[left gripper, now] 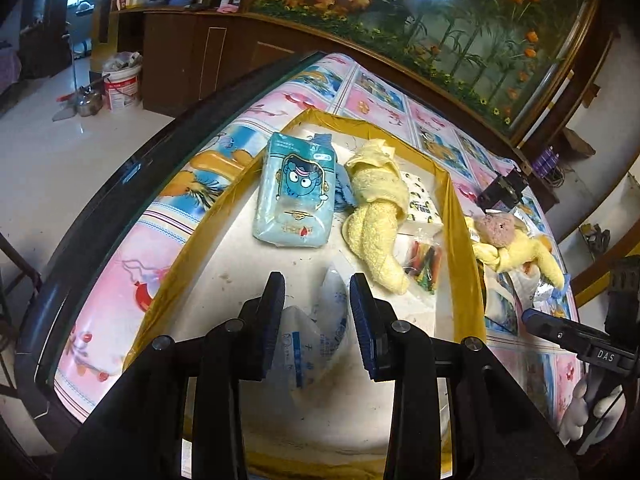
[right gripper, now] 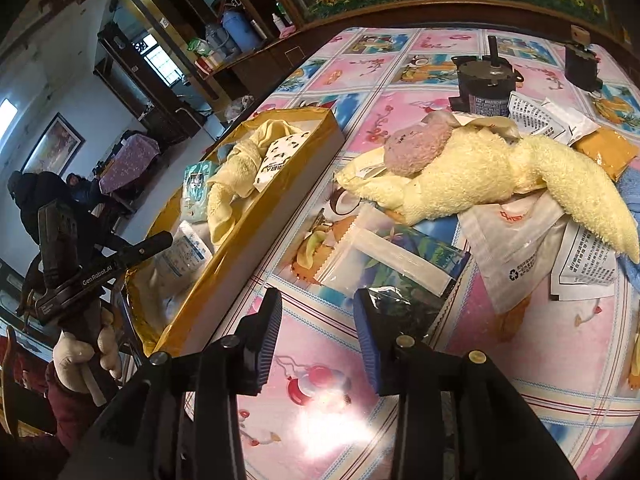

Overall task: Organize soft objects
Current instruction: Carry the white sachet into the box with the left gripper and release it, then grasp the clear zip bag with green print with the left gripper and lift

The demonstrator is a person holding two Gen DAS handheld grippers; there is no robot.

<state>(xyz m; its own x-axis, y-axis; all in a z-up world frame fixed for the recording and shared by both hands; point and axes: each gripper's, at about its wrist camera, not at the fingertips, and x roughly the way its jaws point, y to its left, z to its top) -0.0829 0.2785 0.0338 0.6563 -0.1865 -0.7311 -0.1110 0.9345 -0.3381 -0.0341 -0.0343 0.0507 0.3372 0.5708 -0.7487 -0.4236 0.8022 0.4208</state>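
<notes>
A shallow box with yellow-taped walls [left gripper: 224,196] holds a blue tissue pack [left gripper: 294,196], a rolled yellow towel [left gripper: 378,216], a white patterned tissue pack [left gripper: 420,200], a bag of crayons [left gripper: 424,264] and a white plastic pouch [left gripper: 316,332]. My left gripper [left gripper: 317,312] is open above the box, its fingers either side of the pouch. My right gripper [right gripper: 316,328] is open and empty over the tablecloth, near a yellow plush towel with a pink head [right gripper: 480,168] lying right of the box [right gripper: 280,208].
Flat plastic packets [right gripper: 516,248] and paper sachets [right gripper: 588,256] lie under and around the plush. A dark motor [right gripper: 484,84] and a black block [right gripper: 580,64] stand at the table's far side. A cabinet and fish tank [left gripper: 440,20] stand behind.
</notes>
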